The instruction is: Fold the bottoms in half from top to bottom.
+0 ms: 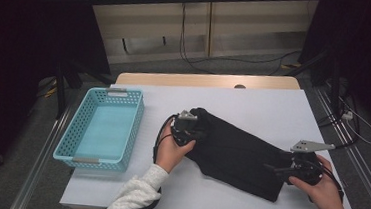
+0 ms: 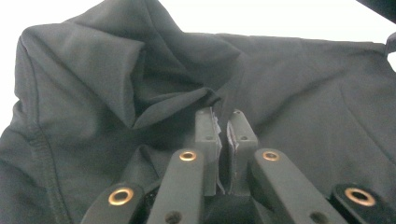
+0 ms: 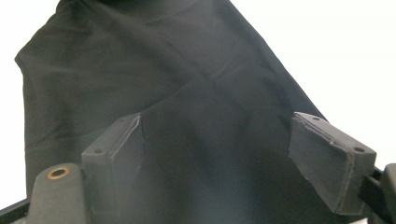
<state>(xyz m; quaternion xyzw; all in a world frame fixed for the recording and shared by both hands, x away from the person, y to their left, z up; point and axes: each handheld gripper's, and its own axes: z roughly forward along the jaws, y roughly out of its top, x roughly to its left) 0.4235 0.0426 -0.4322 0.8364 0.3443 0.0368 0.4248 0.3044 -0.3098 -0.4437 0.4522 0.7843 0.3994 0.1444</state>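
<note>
Forearms in pale sleeves enter at six o'clock of the high view, each hand carrying a gripper. Left gripper (image 1: 185, 129) sits at the upper-left end of the black garment (image 1: 235, 153); in its own view the jaws stand almost together, a thin slit between the pads, with a raised fold of the garment (image 2: 140, 93) directly ahead at twelve o'clock. Whether cloth is caught between them cannot be told. Right gripper (image 1: 296, 168) rests at the lower-right end; its own view shows the jaws spread wide, holding nothing, with the garment (image 3: 187, 116) lying flat between and beyond them. The garment lies on the white surface (image 1: 253, 105), roughly central, its long axis running from ten o'clock to four o'clock in the high view, one gripper at each end. The bunched, hood-like end points toward ten o'clock, the flatter end toward four o'clock. A turquoise basket (image 1: 68, 140) stands well apart at nine o'clock, nearer the left hand. Judged from this, the next move depends on the right jaws closing on the cloth beneath them.
</note>
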